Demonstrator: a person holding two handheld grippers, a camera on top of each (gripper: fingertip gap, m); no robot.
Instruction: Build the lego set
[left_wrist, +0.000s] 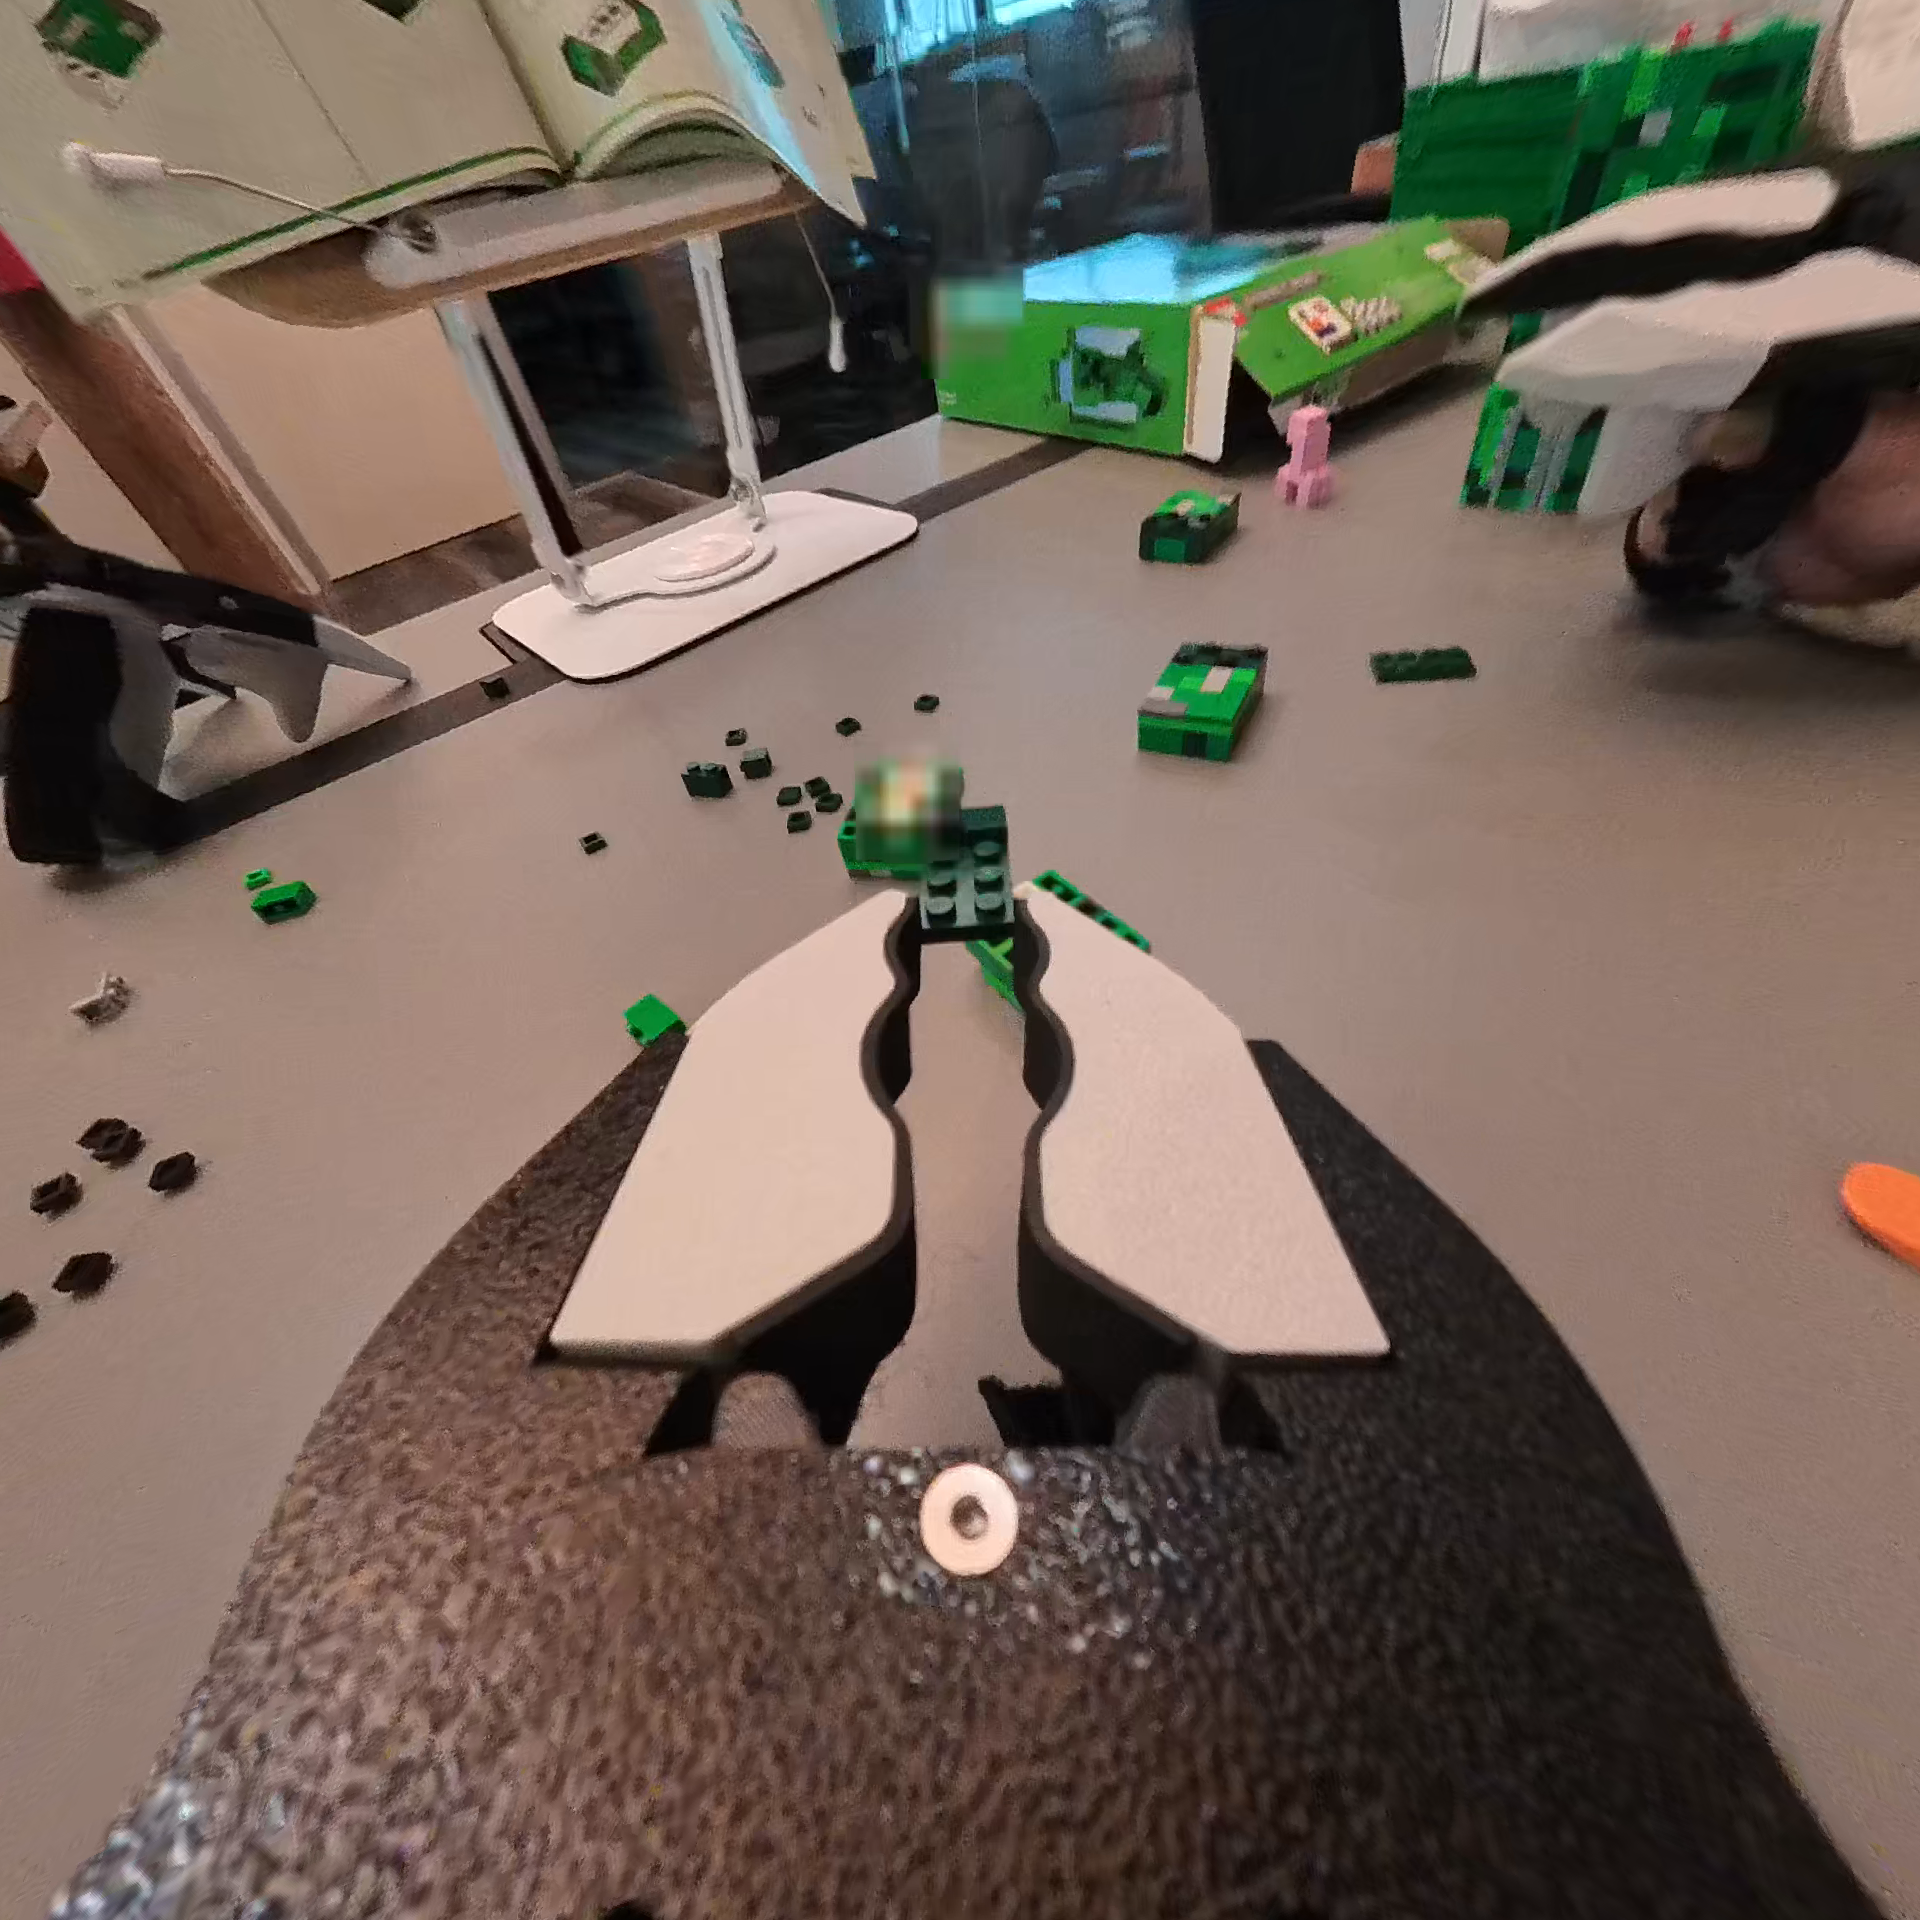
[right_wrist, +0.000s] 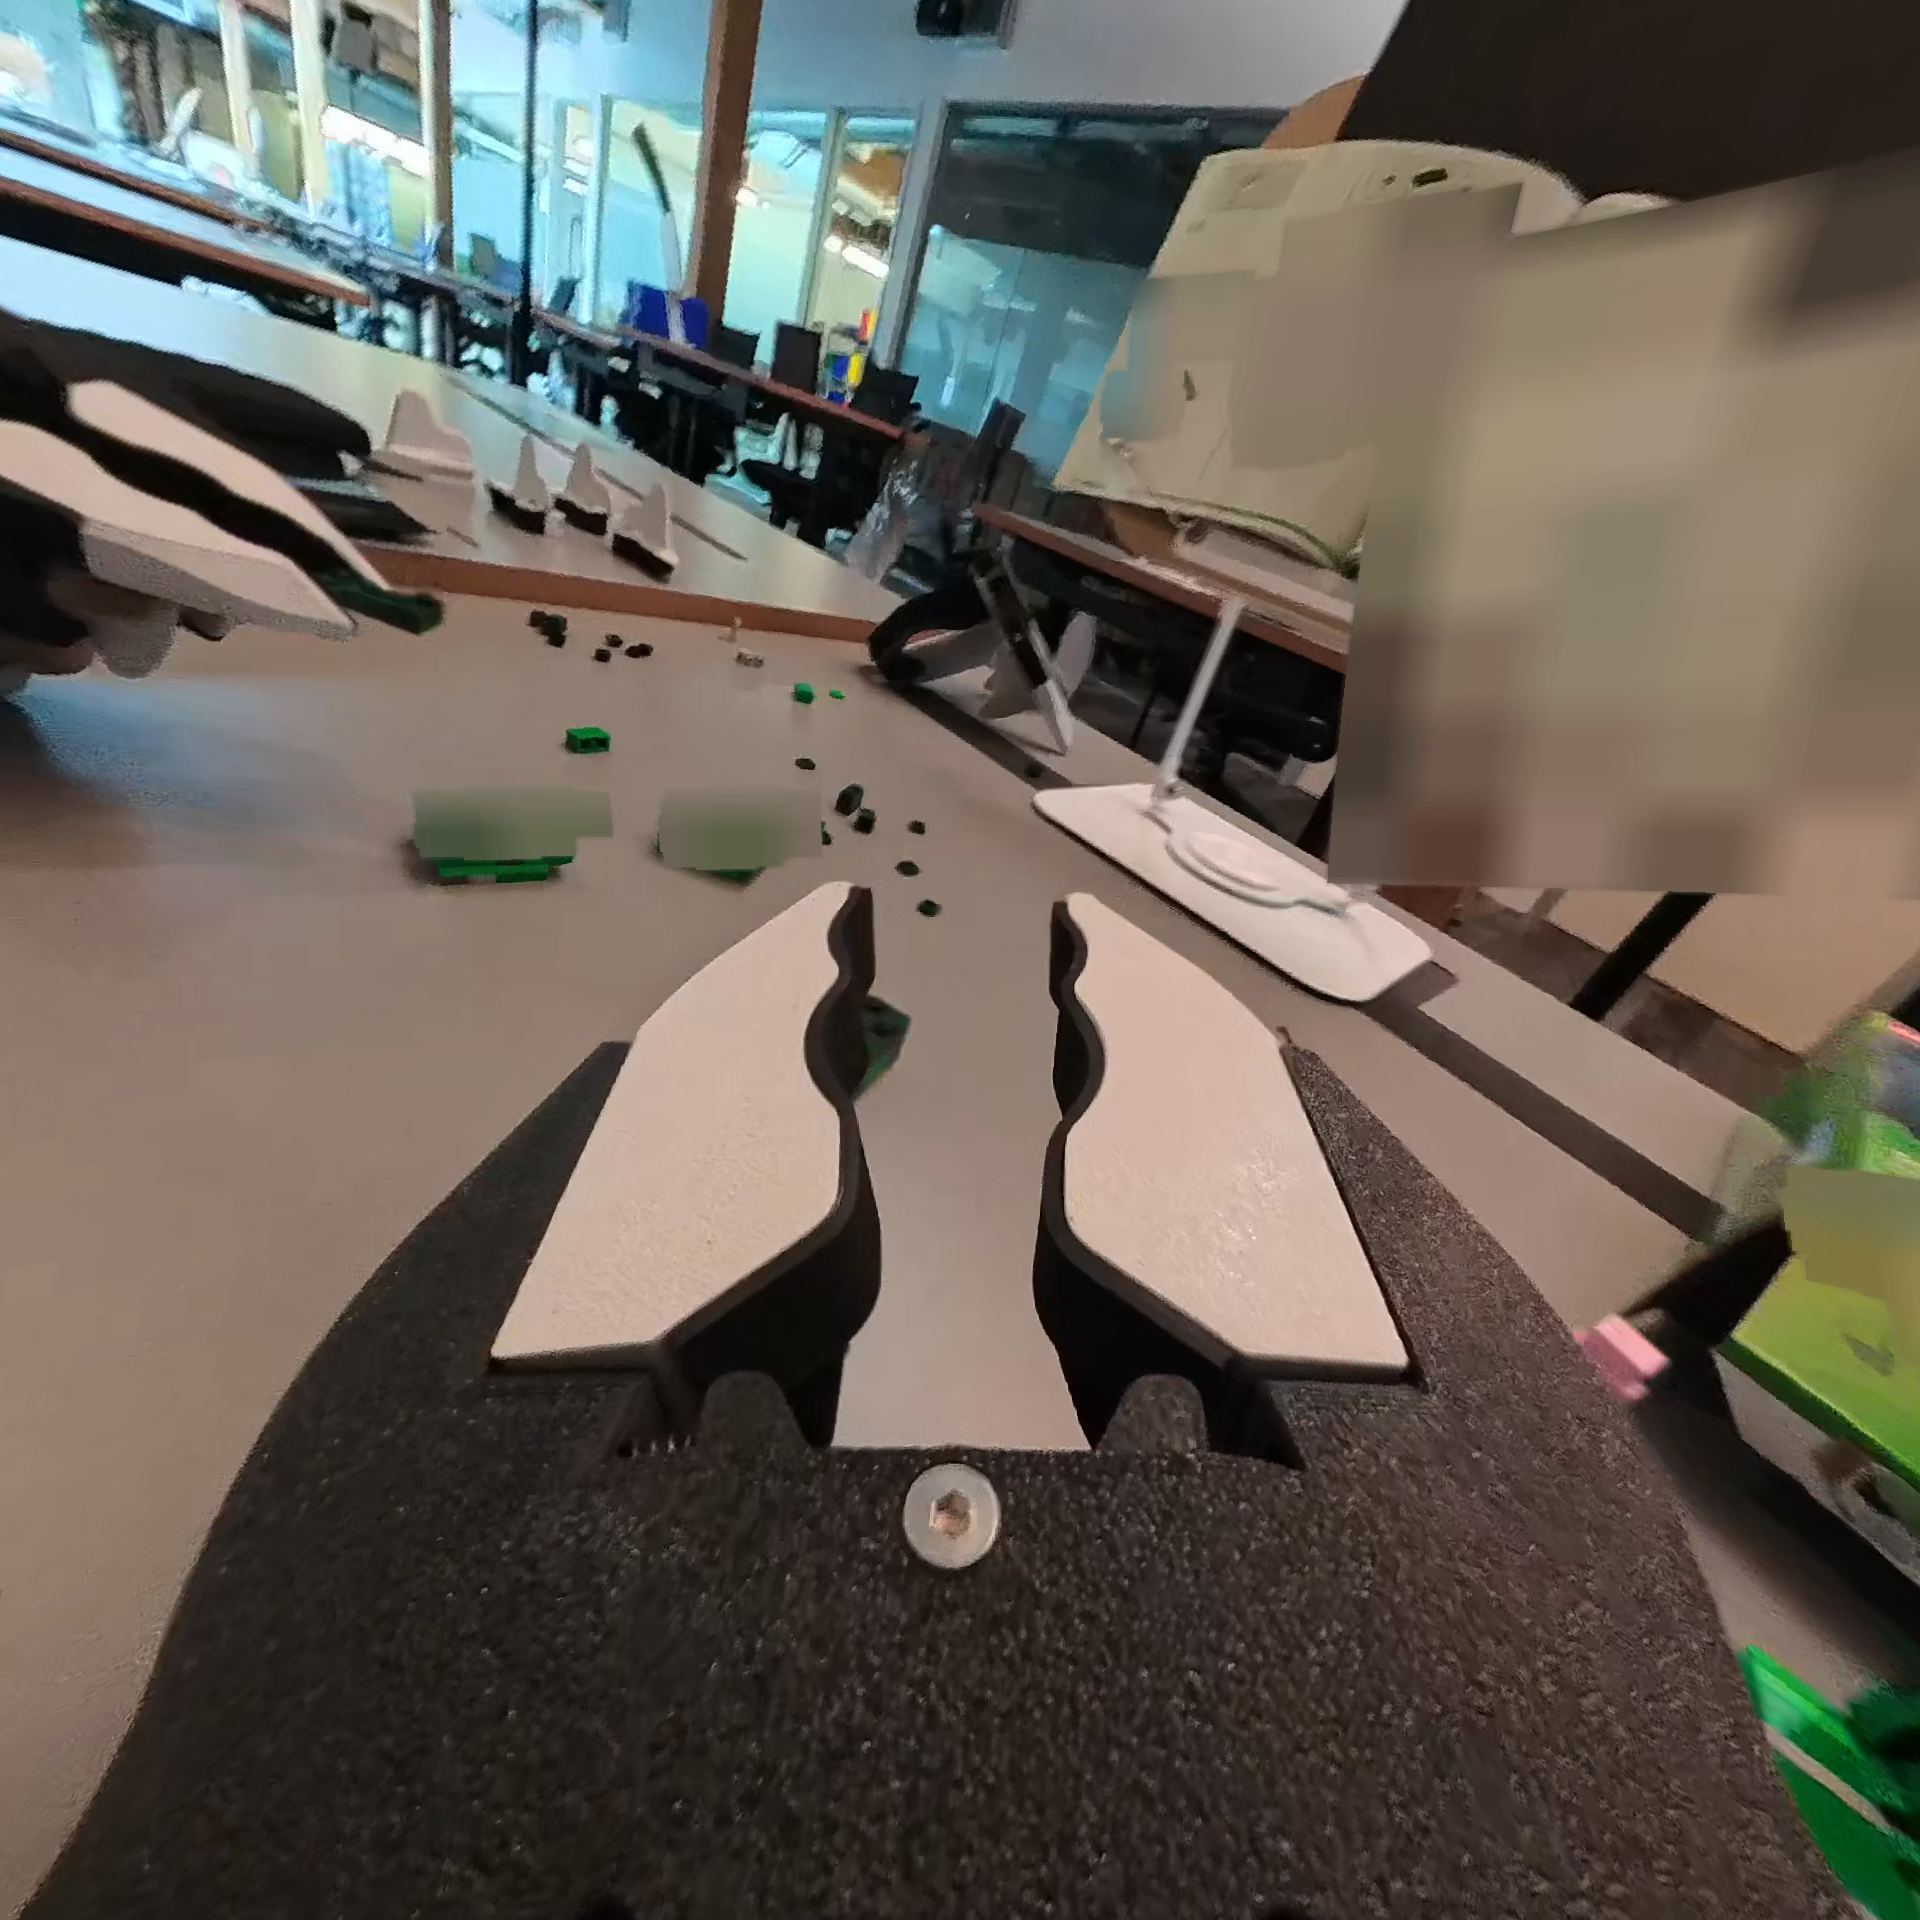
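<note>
My left gripper (left_wrist: 968, 914) is closed on a dark green lego plate (left_wrist: 968, 891) at the center of the frame, above the grey table (left_wrist: 1455, 1039). My right gripper (right_wrist: 961, 914) stands open with nothing between its fingers. Small dark pieces (left_wrist: 774, 784) lie scattered just behind the plate, and a green block (left_wrist: 1203, 701) sits to the upper right.
</note>
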